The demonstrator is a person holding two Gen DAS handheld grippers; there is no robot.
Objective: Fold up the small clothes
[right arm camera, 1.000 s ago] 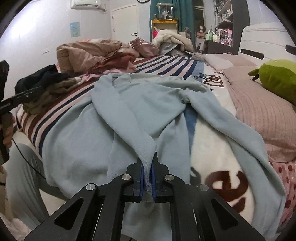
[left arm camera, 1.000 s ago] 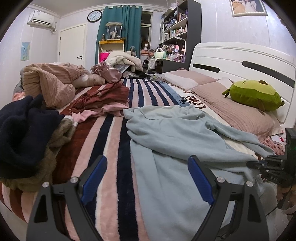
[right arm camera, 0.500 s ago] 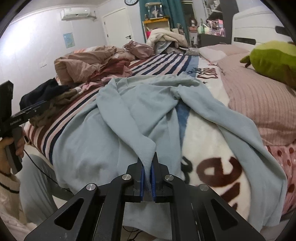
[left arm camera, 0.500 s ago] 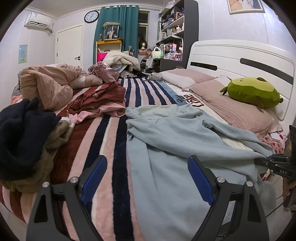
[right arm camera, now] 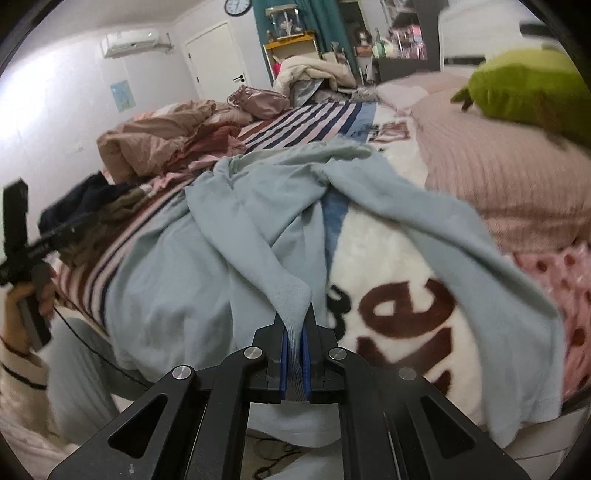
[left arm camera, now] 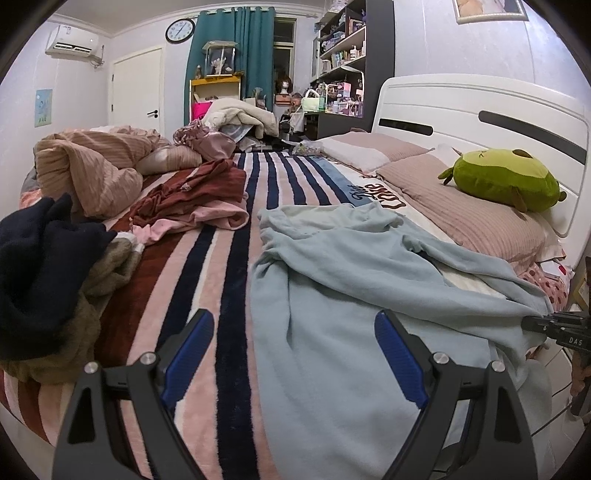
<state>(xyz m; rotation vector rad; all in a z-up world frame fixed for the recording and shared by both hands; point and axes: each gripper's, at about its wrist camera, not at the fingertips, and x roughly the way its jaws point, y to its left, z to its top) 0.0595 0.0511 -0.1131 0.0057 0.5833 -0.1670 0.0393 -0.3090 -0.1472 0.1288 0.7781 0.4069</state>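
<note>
Pillow: green avocado plush [left arm camera: 506,180] resting on it.
Wall: round clock [left arm camera: 180,31], air conditioner [left arm camera: 72,45].
Window: teal curtain [left arm camera: 255,55].

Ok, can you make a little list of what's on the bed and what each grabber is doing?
garment: light blue sweatshirt spread on the striped blanket
right gripper: shut on a sleeve of the sweatshirt
left gripper: open, holding nothing
clothes pile: dark and olive clothes at the left edge
toy: green plush on a pillow
</note>
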